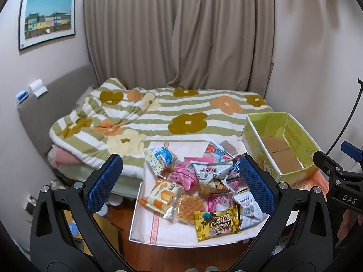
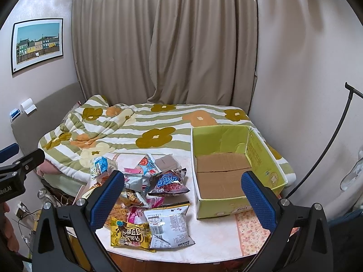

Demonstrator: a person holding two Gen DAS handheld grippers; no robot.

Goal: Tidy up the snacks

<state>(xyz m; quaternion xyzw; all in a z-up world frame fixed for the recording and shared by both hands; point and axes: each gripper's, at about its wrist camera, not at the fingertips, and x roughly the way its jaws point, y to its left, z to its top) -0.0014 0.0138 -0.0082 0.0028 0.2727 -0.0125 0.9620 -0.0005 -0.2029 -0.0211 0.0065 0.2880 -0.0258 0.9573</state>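
A pile of snack packets (image 1: pixel 197 188) lies on a white table (image 1: pixel 145 226). It holds a yellow-gold packet (image 1: pixel 216 225), a round waffle (image 1: pixel 190 207), an orange-white packet (image 1: pixel 158 196) and a blue-white packet (image 1: pixel 158 158). An empty green cardboard box (image 1: pixel 281 145) stands at the right. My left gripper (image 1: pixel 179 183) is open above the pile, holding nothing. In the right wrist view the pile (image 2: pixel 147 195), a white barcode packet (image 2: pixel 169 225) and the box (image 2: pixel 229 170) show. My right gripper (image 2: pixel 183 199) is open and empty above the table (image 2: pixel 215 244).
A bed with a green-striped flower quilt (image 1: pixel 177 113) lies behind the table, against beige curtains (image 1: pixel 179 34). The right gripper's body (image 1: pixel 335 176) shows at the right edge of the left view; the left gripper's body (image 2: pixel 15 170) shows at the left of the right view. A black lamp stem (image 2: pixel 333 140) stands right.
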